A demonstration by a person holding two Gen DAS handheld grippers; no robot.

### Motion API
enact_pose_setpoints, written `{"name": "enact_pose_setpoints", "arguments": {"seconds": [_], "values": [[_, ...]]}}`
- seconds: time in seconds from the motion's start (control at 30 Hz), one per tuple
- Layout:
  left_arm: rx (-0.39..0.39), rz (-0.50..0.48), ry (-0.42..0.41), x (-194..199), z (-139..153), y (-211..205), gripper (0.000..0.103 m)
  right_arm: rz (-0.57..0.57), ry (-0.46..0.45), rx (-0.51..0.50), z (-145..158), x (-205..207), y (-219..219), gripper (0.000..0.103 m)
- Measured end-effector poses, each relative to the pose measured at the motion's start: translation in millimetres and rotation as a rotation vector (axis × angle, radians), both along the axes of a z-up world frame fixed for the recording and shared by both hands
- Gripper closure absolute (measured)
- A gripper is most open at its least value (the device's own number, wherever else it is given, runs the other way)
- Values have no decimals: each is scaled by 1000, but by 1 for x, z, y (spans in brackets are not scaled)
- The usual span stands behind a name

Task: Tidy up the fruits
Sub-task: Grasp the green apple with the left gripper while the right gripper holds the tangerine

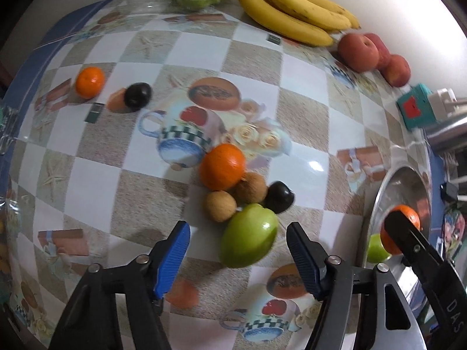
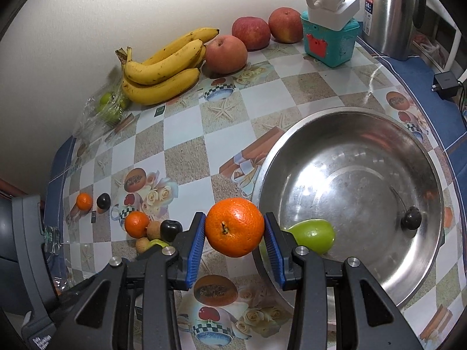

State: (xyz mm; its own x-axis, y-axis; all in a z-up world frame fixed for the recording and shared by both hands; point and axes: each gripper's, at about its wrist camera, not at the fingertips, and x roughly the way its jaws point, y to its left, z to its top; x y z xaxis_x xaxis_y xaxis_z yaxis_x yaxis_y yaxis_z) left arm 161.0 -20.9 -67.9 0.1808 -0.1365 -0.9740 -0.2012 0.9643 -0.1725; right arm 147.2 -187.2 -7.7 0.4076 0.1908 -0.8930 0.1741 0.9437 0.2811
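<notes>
My right gripper is shut on an orange and holds it above the near left rim of the steel bowl. The bowl holds a green fruit and a dark plum. My left gripper is open over the table, its jaws on either side of a green fruit lying there. Just beyond it lie an orange, two small brown fruits and a dark plum. A small orange and another plum lie far left.
Bananas and three red apples lie along the back wall. A clear bag of green fruit is at the back left. A teal box with a white switch plug and a steel kettle stand back right.
</notes>
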Motion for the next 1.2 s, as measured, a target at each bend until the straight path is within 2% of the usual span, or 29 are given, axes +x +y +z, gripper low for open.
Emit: {"name": "enact_pose_setpoints", "arguments": {"seconds": [0.07,0.13,0.3,0.67,0.8,1.2], "values": [[-1,-17,4,0,-2,-5,33,-3,2,3,0,0,-1,61],[-5,-28,10,0,-4,-9,40,-4,4,4,-1,0,-1,61],[23,-26,11,3,-10,-16,46,-4,5,6,-1,0,-2,62],[34,-10,10,2,-12,-9,48,-7,11,12,-2,0,-2,62],[13,-9,9,4,-15,-12,57,-8,13,15,-3,0,-2,62],[-21,8,-24,0,2,-10,57,-16,20,24,-5,1,-5,62]]}}
